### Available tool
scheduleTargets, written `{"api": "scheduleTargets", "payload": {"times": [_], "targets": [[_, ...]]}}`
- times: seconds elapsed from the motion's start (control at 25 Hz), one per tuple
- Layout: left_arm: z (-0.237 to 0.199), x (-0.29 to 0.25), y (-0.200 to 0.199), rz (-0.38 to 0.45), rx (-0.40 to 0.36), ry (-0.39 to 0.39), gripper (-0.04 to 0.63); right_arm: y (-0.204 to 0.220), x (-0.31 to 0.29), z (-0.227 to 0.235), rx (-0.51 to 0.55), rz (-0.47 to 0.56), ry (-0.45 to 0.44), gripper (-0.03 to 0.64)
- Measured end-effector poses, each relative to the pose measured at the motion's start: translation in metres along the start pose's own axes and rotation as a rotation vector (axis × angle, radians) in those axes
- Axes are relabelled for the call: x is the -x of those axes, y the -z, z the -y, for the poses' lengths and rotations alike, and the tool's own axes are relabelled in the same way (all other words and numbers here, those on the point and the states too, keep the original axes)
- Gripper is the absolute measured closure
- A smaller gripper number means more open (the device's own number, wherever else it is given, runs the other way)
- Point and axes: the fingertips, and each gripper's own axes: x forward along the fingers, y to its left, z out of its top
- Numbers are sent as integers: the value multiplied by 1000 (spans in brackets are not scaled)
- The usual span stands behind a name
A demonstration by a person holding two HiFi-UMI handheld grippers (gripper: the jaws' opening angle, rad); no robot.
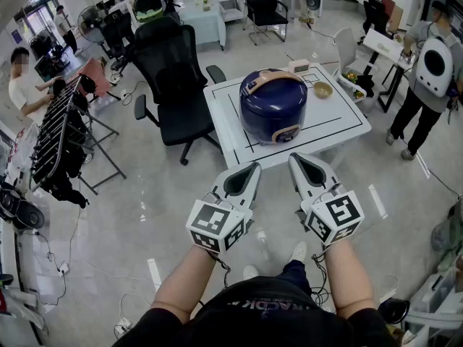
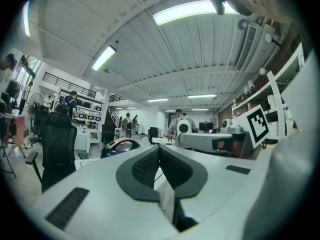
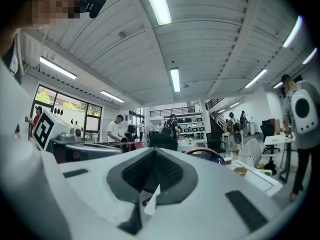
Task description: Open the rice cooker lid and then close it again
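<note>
Sitting shut: navy rice cooker (image 1: 273,105), tan handle, prob. undisturbed.

White left claw (image 1: 251,167) and right claw (image 1: 295,158), checker-marked cubes (image 1: 215,226), black shirt (image 1: 260,318)

Cooker (image 1: 273,105): glossy navy shell, tan matt handle. Table (image 1: 340,125): smooth white top. Grippers (image 1: 246,173) (image 1: 300,166): matt grey plastic, textured black pads.

The head view is aimed steeply down, the gripper views level; the rice cooker (image 1: 273,105) ahead of them is shared.
</note>
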Motion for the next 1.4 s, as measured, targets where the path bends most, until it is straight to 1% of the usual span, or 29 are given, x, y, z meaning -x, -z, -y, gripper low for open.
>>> {"api": "scheduleTargets", "payload": {"times": [0.24, 0.36, 0.8, 0.96, 1.04, 1.12, 1.2, 1.32, 1.4], "targets": [[-3, -6, 1, -10, -8, -13, 591, -4, -2, 9, -10, 28, 2, 615], [-7, -16, 1, -12, -15, -34, 591, -3, -7, 22, -15, 35, -3, 615], [-22, -86, -8, -3, -13, -120, 589, -13, -42, 94, -29, 46, -98, 606], [-28, -115, -8, -9, -18, -149, 588, -14, -57, 122, -26, 50, -130, 581], [-32, -130, -6, -12, -25, -161, 578, -14, -66, 138, -19, 56, -135, 549], [-37, -146, -6, -14, -30, -174, 550, -13, -76, 154, -8, 60, -137, 522], [-41, -161, -6, -14, -32, -185, 501, -12, -85, 168, 13, 60, -142, 480], [-46, -183, -8, -21, -39, -202, 361, -14, -99, 186, 82, 54, -145, 384], [-49, -195, -10, -24, -45, -218, 307, -15, -108, 196, 127, 50, -150, 353]]}}
